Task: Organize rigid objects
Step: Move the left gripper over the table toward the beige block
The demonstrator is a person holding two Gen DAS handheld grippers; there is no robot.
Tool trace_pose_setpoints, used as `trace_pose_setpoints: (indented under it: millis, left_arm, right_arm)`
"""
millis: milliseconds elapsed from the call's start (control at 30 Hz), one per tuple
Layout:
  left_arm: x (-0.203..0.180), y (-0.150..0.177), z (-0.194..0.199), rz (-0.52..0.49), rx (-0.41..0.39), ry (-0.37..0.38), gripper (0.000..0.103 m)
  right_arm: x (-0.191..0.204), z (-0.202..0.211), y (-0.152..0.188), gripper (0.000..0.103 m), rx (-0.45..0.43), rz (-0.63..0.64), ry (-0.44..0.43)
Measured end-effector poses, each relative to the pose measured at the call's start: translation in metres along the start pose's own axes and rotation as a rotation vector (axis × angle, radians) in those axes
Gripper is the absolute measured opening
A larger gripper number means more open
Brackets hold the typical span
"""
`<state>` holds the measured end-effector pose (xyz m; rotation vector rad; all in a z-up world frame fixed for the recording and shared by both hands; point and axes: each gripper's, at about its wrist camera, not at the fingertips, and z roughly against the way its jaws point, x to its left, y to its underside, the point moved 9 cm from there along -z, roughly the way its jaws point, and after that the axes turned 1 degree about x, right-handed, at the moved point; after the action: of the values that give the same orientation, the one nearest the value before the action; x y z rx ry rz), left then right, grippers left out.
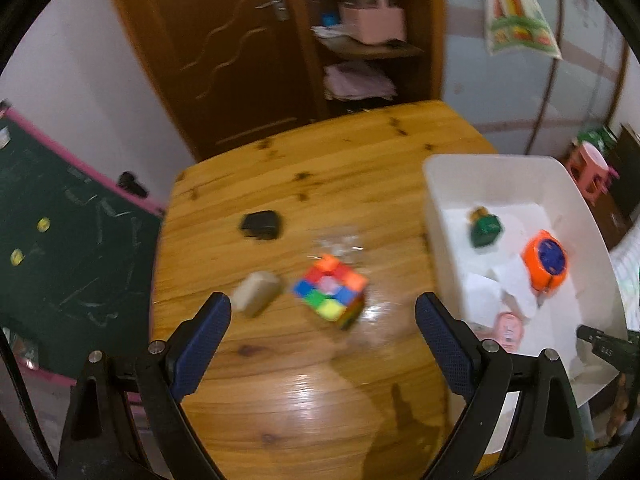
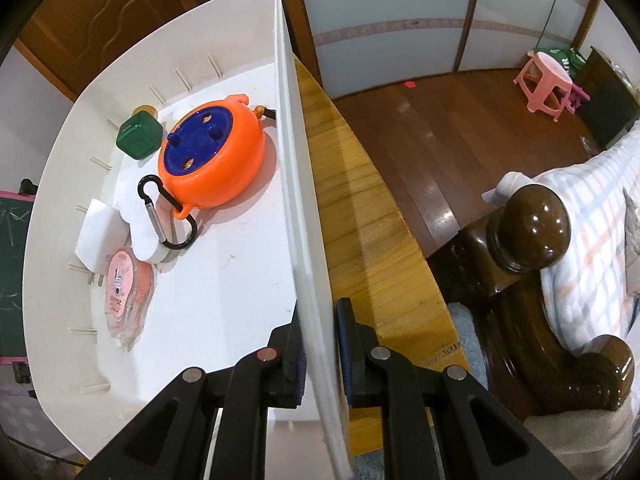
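The cube sits on the table toward its mid, a bit nearer the bin side, w/ a corner turned toward the left gripper. It lies just ahead of that gripper's fingers, roughly centred in the gap between them, so the L hand is plainly the nearer 1; the R is busy at the bin. Jaws on the left stand wide open, nothing held. No long axis to speak of on the cube, but its faces sit diagonal to the pads, so I'd guess a small wrist roll is needed before closing.

Just beside the cube, toward the table's left edge, is a beige block; further back a black item, too blurred to name. Something clear and crinkly lies behind the cube.

The bin takes up the table's right edge. Inside: orange reel, green bottle, carabiner, white bits, a pink packet.

The right gripper is nearly shut, pinching the bin's near wall btw its pads, steadying it.
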<state>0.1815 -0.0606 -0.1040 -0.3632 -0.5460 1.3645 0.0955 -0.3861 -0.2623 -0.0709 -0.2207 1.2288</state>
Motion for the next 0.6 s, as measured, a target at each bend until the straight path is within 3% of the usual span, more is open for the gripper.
trace_pose_setpoints:
  millis: [167,400,600]
  left_arm:
    - [0.045,0.003,-0.005,0.058,-0.011,-0.027,0.096]
    - [0.085,0.027,-0.055,0.106,0.076,0.000,0.100]
    - [0.092,0.038,-0.099,0.040,0.114,0.003,0.100]
  right_arm:
    - [0.002,0.001,0.000,0.015,0.005,0.004,0.032]
    - [0.004,0.002,0.000,0.017,0.006,0.011,0.082]
    - [0.004,0.002,0.000,0.018,0.010,0.002,0.104]
